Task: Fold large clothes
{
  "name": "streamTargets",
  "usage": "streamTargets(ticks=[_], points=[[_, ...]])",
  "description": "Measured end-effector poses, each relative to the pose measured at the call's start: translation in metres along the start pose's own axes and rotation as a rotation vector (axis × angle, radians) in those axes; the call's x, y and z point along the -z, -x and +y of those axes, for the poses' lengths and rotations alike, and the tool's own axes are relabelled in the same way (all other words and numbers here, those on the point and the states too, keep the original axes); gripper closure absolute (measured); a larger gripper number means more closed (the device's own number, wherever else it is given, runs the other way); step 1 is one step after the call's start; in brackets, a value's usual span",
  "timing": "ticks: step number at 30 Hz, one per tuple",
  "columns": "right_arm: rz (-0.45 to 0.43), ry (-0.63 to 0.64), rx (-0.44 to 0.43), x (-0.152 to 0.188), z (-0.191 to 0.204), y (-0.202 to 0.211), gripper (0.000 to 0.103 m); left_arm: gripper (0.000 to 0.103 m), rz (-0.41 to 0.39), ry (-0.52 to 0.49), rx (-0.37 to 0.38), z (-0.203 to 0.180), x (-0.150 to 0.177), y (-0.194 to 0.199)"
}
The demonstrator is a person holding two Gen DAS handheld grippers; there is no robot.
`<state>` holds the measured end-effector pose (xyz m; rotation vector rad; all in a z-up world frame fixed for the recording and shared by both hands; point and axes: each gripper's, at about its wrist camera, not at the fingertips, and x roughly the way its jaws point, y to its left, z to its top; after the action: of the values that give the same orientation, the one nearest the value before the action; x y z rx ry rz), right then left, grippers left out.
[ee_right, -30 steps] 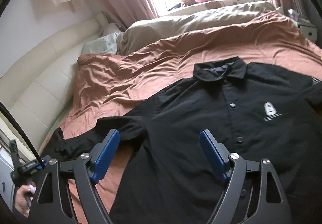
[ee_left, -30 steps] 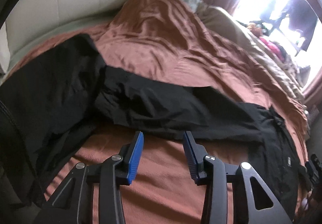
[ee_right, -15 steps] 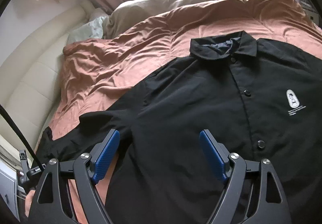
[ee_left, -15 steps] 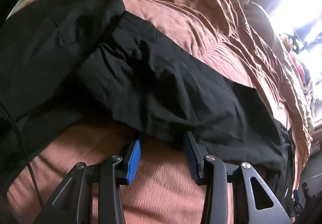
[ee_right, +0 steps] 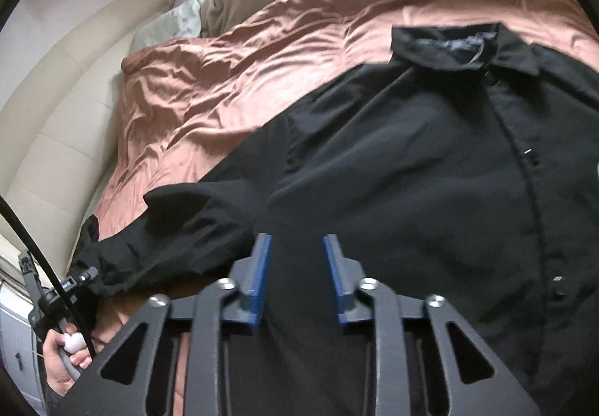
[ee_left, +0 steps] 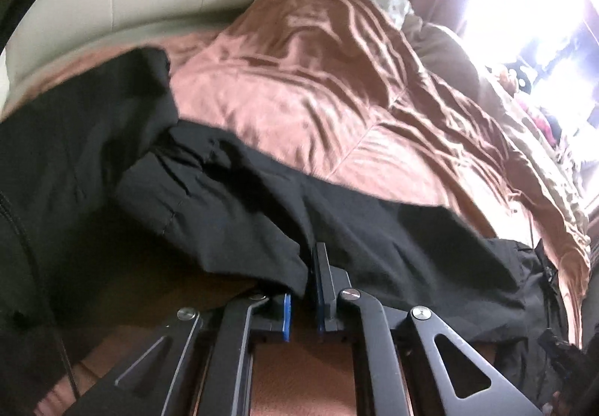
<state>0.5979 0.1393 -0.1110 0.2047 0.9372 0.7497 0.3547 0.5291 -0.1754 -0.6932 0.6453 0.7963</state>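
Change since earlier: both grippers have dropped in close to the black shirt (ee_right: pixel 411 154); a second ago each stood wide and clear of the cloth, now both pairs of jaws have drawn in
Shirt: lies face up and buttoned on the rust-brown bedspread (ee_right: pixel 232 79), collar (ee_right: pixel 464 45) toward the upper right of the right wrist view, body filling the centre and right of that frame
Sleeve: the sleeve (ee_left: pixel 232 214) runs across the middle of the left wrist view, its lower edge bunched at the bottom centre
Left gripper: the left gripper (ee_left: pixel 303 300) has its jaws narrowed to a slit with the sleeve's lower edge pinched between the blue pads, so it holds the sleeve
Right gripper: the right gripper (ee_right: pixel 295 274) has its jaws closing over the shirt's side near the armpit at lower centre; a gap shows between the pads and I cannot tell that any cloth is caught yet
Person: a hand (ee_right: pixel 63 356) grips the other tool at the lower left of the right wrist view
Risk, thin bite: the left pinch looks to sit on the very edge, so a pull may slip it free
Risk, flat cloth: closing on smooth fabric may gather nothing, or only the top layer
Risk, bedspread: soft cover beneath could be nipped too and drag along with the fold
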Motion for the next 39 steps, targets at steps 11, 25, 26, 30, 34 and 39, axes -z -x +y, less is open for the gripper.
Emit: streamTargets(ticks=[11, 25, 26, 30, 34, 39], points=[[0.125, -0.086, -0.169, -0.009, -0.006, -0.070, 0.091, 0.097, -0.141, -0.121, 0.079, -0.062, -0.055, 0.061], [-0.019, -0.142, -0.120, -0.024, -0.042, -0.021, 0.094, 0.098, -0.266, -0.389, 0.295, -0.233, -0.069, 0.152], [-0.033, -0.184, -0.129, -0.023, -0.053, -0.010, 0.094, 0.098, -0.265, -0.408, 0.319, -0.248, -0.067, 0.157], [-0.102, -0.253, -0.129, -0.016, -0.071, 0.025, 0.088, 0.098, -0.252, -0.472, 0.383, -0.291, -0.055, 0.169], [-0.164, -0.322, -0.152, 0.004, -0.084, 0.054, 0.022, 0.098, -0.228, -0.526, 0.433, -0.326, -0.039, 0.173], [-0.176, -0.425, -0.164, 0.033, -0.115, 0.082, 0.022, 0.098, -0.191, -0.589, 0.481, -0.368, -0.016, 0.171]])
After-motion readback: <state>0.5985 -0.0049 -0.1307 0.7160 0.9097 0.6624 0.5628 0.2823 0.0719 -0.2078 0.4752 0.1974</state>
